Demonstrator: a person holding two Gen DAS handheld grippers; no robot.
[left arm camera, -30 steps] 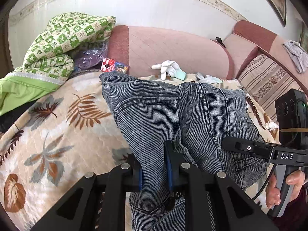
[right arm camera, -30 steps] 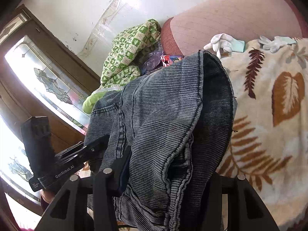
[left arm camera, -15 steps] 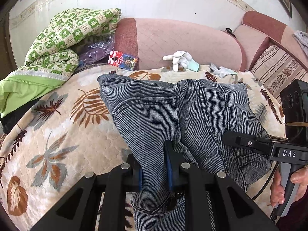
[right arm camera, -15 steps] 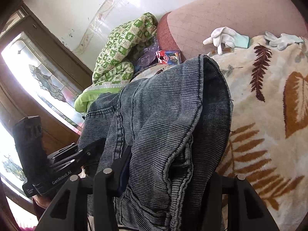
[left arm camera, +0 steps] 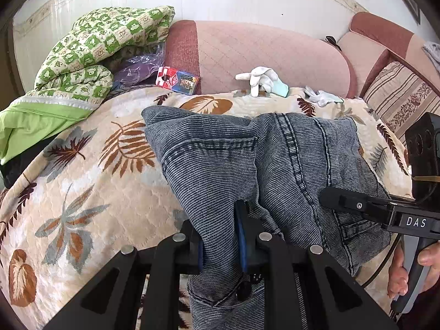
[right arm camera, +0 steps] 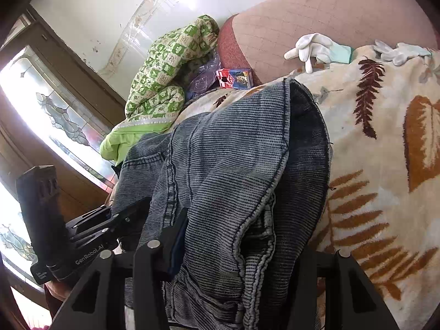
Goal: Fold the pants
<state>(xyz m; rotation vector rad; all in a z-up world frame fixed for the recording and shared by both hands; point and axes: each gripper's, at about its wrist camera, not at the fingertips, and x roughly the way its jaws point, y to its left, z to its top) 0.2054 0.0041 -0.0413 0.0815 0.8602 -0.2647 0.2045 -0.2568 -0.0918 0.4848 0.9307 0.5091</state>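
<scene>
The grey-blue denim pants [left arm camera: 275, 165] lie bunched on a leaf-patterned blanket [left arm camera: 82, 178], their far folded edge resting toward the sofa back. My left gripper [left arm camera: 220, 233] is shut on a fold of the denim at the near edge. In the right wrist view a thick wad of the pants [right arm camera: 233, 165], seams and hem included, fills my right gripper [right arm camera: 242, 247], which is shut on it; its right finger is mostly hidden by cloth. A hand holds the left gripper [right arm camera: 110, 225] at the lower left, beside the pants.
A green checked quilt [left arm camera: 96, 55] is piled at the back left. A red and blue box [left arm camera: 178, 79] and white gloves [left arm camera: 261, 79] lie against the pink sofa back [left arm camera: 261, 52]. A striped cushion [left arm camera: 398, 96] stands at the right. A glazed door [right arm camera: 55, 115] is at the left.
Both grippers have sunk a little with the pants. The far fold now sits lower on the blanket, with more blanket showing beyond it. Both grips are unchanged.
</scene>
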